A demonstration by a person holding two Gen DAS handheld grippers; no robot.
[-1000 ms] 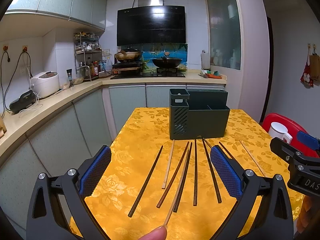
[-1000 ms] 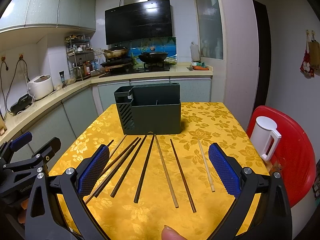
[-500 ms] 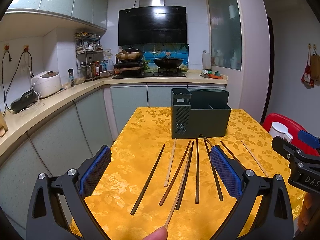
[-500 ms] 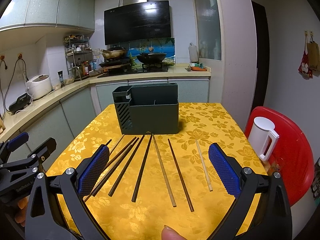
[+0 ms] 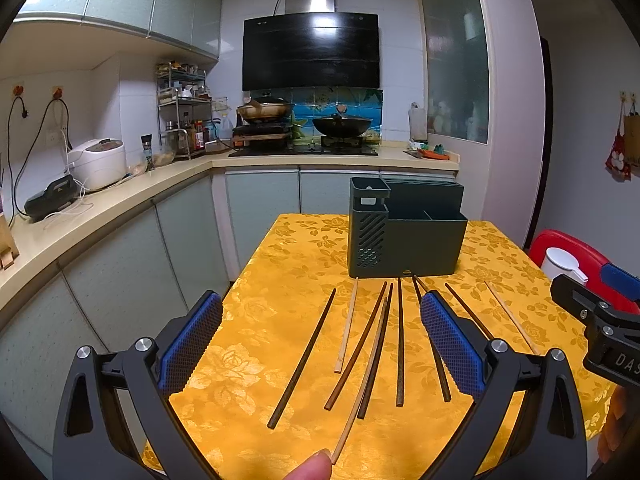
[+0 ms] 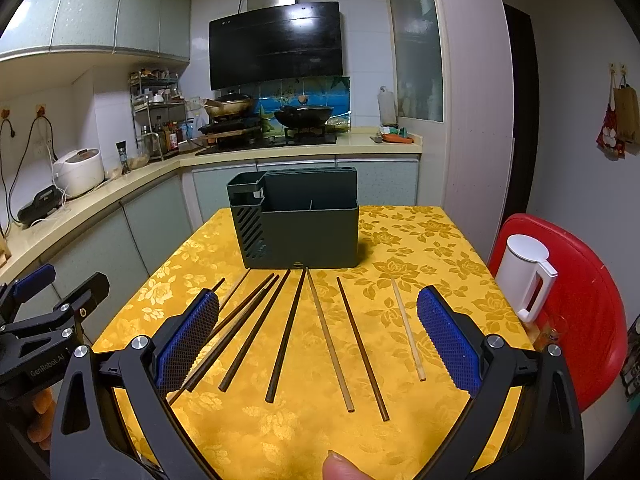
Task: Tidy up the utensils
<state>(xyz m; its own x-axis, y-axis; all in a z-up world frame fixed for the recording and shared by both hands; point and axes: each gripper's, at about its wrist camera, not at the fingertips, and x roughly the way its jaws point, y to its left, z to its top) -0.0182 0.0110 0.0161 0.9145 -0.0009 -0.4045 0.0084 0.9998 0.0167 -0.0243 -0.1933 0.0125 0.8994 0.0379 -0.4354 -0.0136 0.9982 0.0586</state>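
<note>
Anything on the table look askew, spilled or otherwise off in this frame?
Nothing spilled or broken. The chopsticks lie loose and fanned on the yellow tablecloth, none in the dark organizer; a pale chopstick crosses a dark one instead of lying separate. Both the left gripper and right gripper are open and empty.

Home kitchen, range hood point(image 5: 311, 51), stove pans point(image 5: 342, 125)

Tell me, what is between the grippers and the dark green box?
Loose wooden chopsticks, dark and pale, on yellow cloth before the dark green plastic organizer box, in both wrist views.
</note>
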